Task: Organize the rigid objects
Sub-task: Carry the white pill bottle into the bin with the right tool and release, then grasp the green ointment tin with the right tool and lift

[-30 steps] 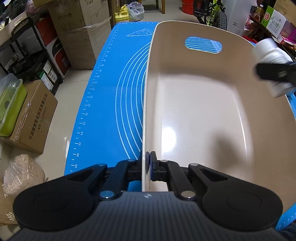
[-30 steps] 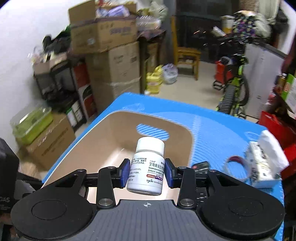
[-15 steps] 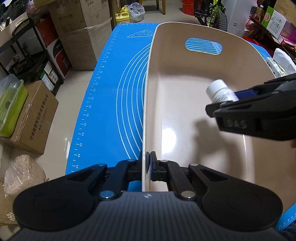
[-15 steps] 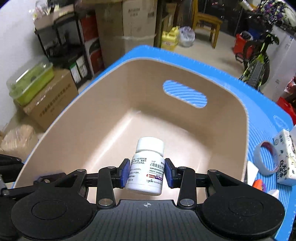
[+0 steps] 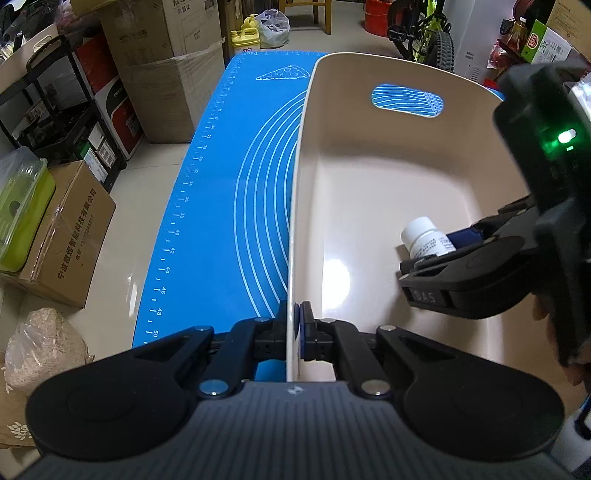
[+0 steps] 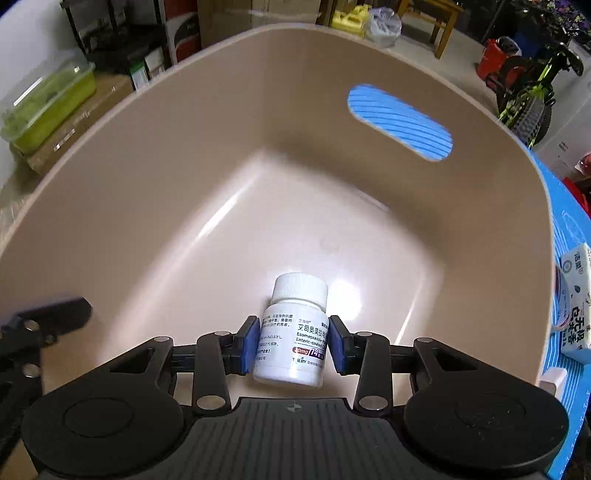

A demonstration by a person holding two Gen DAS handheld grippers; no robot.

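1. White pill bottle (image 6: 291, 332) low inside the beige tub (image 6: 155, 177), near its right wall, cap (image 6: 300, 287) pointing toward the far end; clamped at the label between the blue pads (image 6: 249, 345) of the right gripper (image 6: 291, 345).
2. Seen from the left-wrist view, same bottle (image 5: 424, 240) lying tilted just above or on the tub floor; contact with the floor not readable.
3. Left gripper (image 5: 293, 336) closed on the tub's near-left rim (image 5: 295, 221), one pad outside the wall, one inside.
4. Open floor of the tub ahead of the bottle, up to the far wall with its oval handle cutout (image 6: 400, 125); bare floor also to the left, toward the clamped rim.
5. Blue silicone mat (image 5: 221, 206) under the tub, a broad free strip on its left, ruler marks along the mat's left edge.
6. Tissue pack (image 6: 574, 306) on the mat right of the tub, cut off by the frame.
7. Bottle's base hidden behind the right gripper body; label text partly covered by the pads.
8. Cardboard boxes (image 5: 62, 236), a green lidded container (image 5: 20, 206) and a bicycle (image 5: 424, 33) on the floor beyond the table's edges.
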